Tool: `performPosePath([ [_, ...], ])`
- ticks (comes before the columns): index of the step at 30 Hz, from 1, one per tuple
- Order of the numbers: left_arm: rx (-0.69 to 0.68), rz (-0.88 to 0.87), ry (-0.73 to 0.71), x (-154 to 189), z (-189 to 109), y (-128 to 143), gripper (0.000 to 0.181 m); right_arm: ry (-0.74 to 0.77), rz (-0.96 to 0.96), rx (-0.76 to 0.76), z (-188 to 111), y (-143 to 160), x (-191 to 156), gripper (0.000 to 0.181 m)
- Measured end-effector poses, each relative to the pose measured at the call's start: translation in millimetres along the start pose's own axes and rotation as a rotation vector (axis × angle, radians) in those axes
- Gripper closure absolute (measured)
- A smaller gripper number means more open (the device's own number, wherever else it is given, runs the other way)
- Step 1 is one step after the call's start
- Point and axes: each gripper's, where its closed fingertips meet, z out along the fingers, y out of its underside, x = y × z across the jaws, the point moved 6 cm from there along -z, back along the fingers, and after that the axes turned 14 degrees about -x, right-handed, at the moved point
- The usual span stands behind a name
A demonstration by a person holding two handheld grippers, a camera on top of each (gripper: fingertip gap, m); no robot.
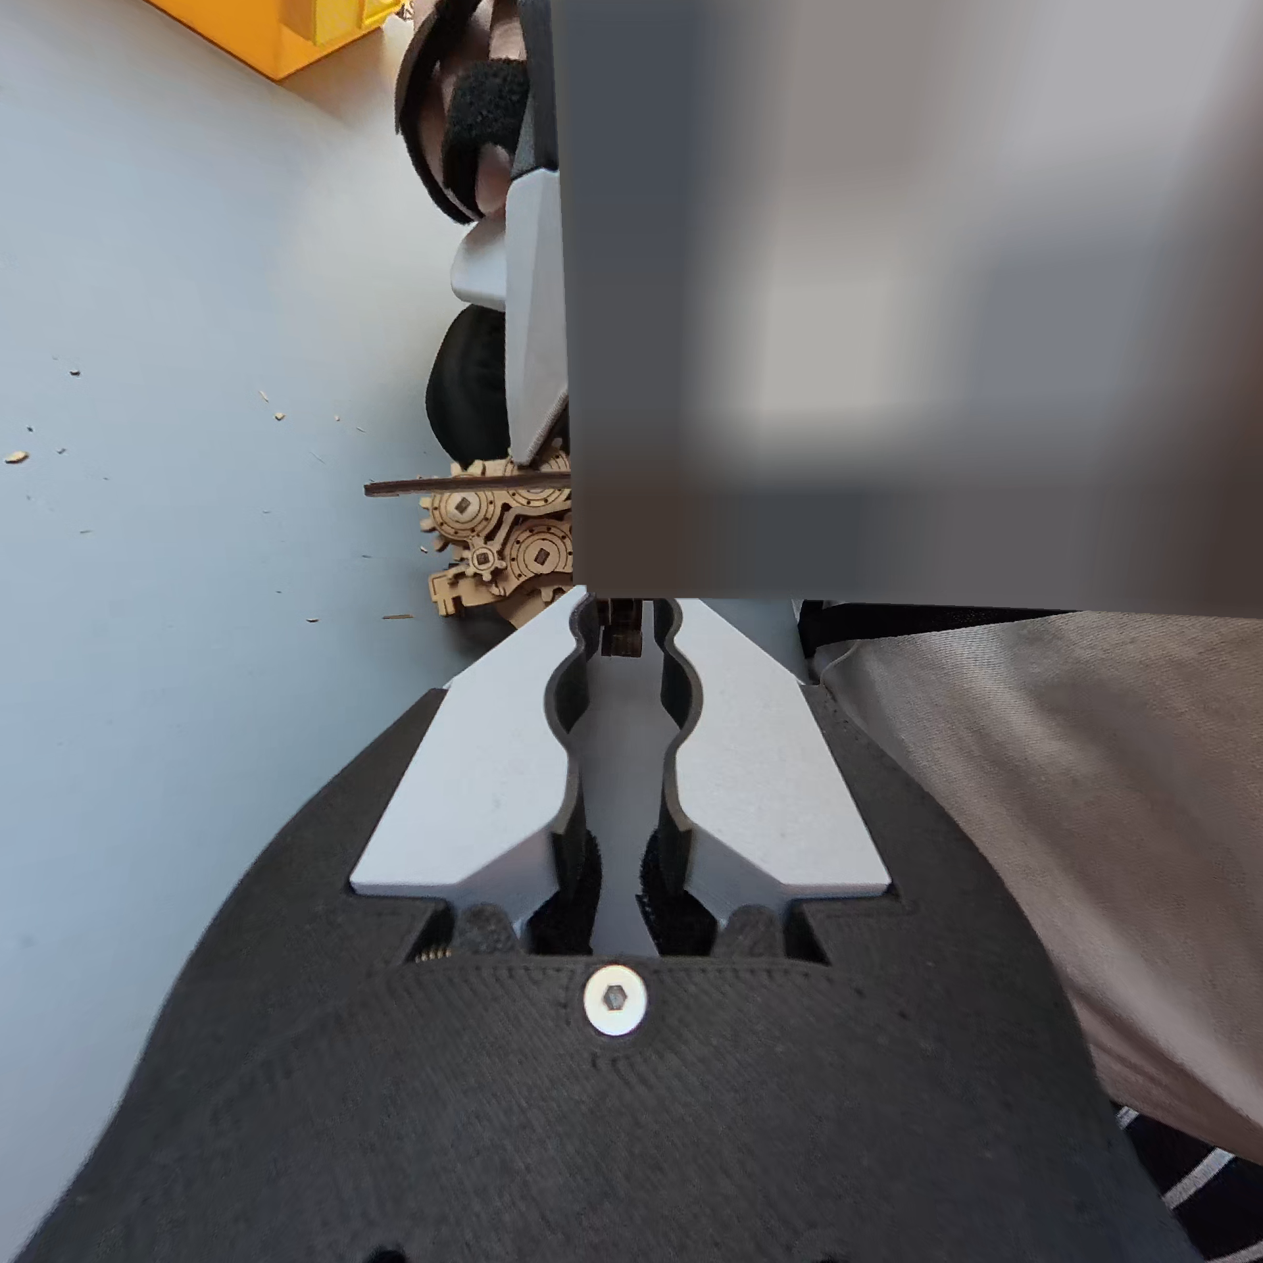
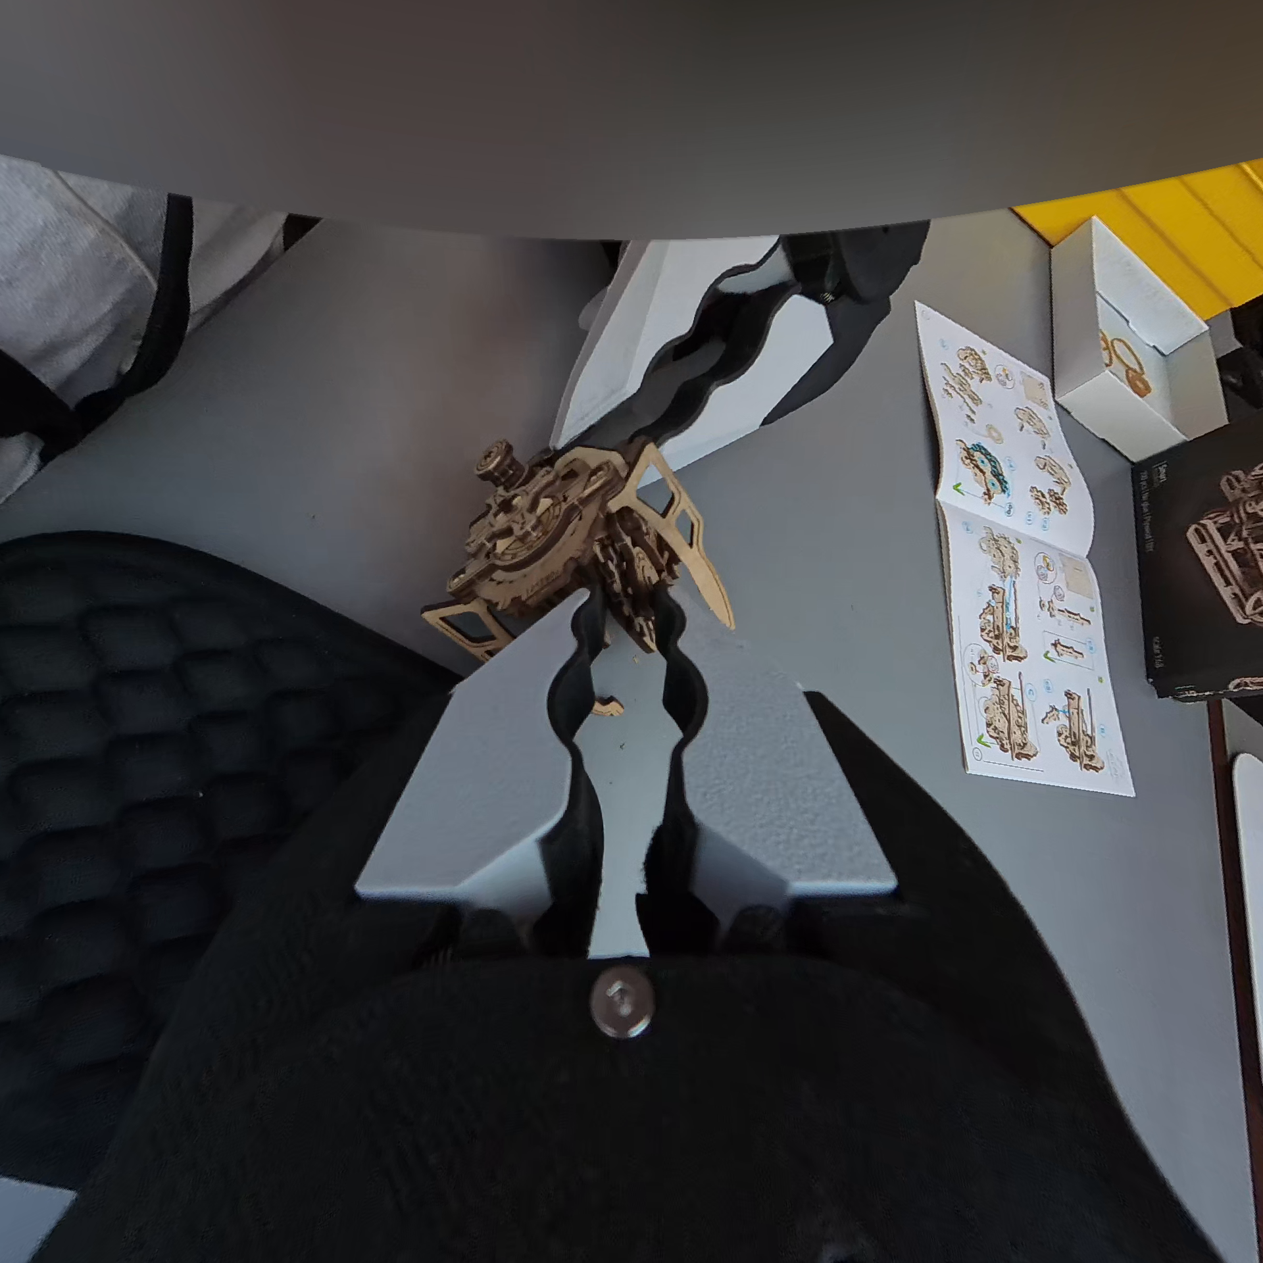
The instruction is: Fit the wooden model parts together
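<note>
A wooden model [image 2: 540, 540] of laser-cut gears and frame pieces is held above the grey table [image 2: 820, 615] between both grippers. My right gripper [image 2: 629, 601] is shut on its gear cluster from below in the right wrist view. My left gripper [image 2: 635, 444] comes in from above there and is shut on the model's frame edge. In the left wrist view my left gripper [image 1: 622, 615] pinches a dark wooden edge at its tips. The model's gears [image 1: 506, 540] show just beyond, with the right gripper's fingers [image 1: 533, 307] behind. A blurred patch hides the rest.
An open instruction booklet [image 2: 1018, 547], a white box [image 2: 1134, 355], a black box [image 2: 1203, 567] and a yellow bin [image 2: 1189, 225] lie to the right. A black padded seat [image 2: 137, 717] is at left. A small loose wooden piece [image 2: 608, 707] and wood chips [image 1: 17, 456] lie on the table. Left and right tips are no more than a few centimetres apart.
</note>
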Motion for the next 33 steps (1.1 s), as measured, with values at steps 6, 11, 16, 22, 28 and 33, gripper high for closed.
performPosePath([
  [6, 0.009, -0.015, 0.007, -1, -1, 0, 0.167, 0.016, 0.017, 0.002, -5, -3, 0, 0.169],
  [11, -0.005, -0.041, 0.040, -3, 0, 0, 0.168, 0.014, 0.016, -0.005, -6, -5, -1, 0.169],
  [16, -0.023, -0.046, 0.054, -3, 2, 1, 0.167, 0.006, -0.003, -0.026, -4, -7, -1, 0.169],
  [22, -0.026, -0.053, 0.057, -3, 2, 1, 0.167, 0.006, 0.005, -0.038, -3, -9, 0, 0.169],
  [28, -0.022, -0.073, 0.059, -5, 3, 1, 0.167, 0.032, 0.013, -0.097, -3, -12, -1, 0.170],
  [33, -0.016, -0.101, 0.065, -7, 2, 0, 0.167, 0.051, 0.038, -0.115, -3, -12, -1, 0.170],
])
